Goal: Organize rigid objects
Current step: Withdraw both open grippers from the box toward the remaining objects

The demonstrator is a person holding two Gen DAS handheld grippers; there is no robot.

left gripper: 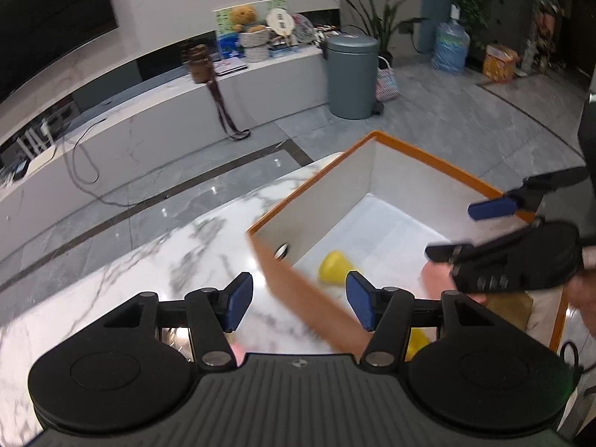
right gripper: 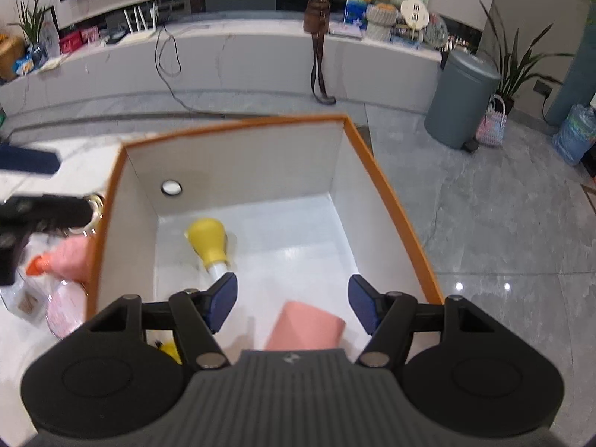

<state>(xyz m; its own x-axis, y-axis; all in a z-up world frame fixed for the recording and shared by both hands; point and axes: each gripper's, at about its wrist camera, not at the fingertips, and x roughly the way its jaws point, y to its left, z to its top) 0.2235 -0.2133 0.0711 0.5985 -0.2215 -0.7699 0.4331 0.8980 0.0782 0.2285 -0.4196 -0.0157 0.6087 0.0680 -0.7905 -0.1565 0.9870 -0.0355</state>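
A home living room: wall television [left gripper: 48, 18], low marble console [right gripper: 223, 59] (teddy bear [left gripper: 244, 16] on it), potted plants [right gripper: 517, 63]

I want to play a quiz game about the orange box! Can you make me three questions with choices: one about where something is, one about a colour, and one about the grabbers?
1. Where is the yellow bulb-shaped thing?
A. inside the box
B. on the floor
C. on top of the bin

2. What colour is the box on its inside walls?
A. green
B. white
C. black

3. How does the right hand-held gripper look?
A. clamped on a spoon
C. holding the bin
B. open, gripping nothing

Answers: 1 A, it lies on the box floor near the back wall. 2 B, the walls are white with an orange rim. 3 B, its blue pads stand apart over the box with nothing pinched between them.
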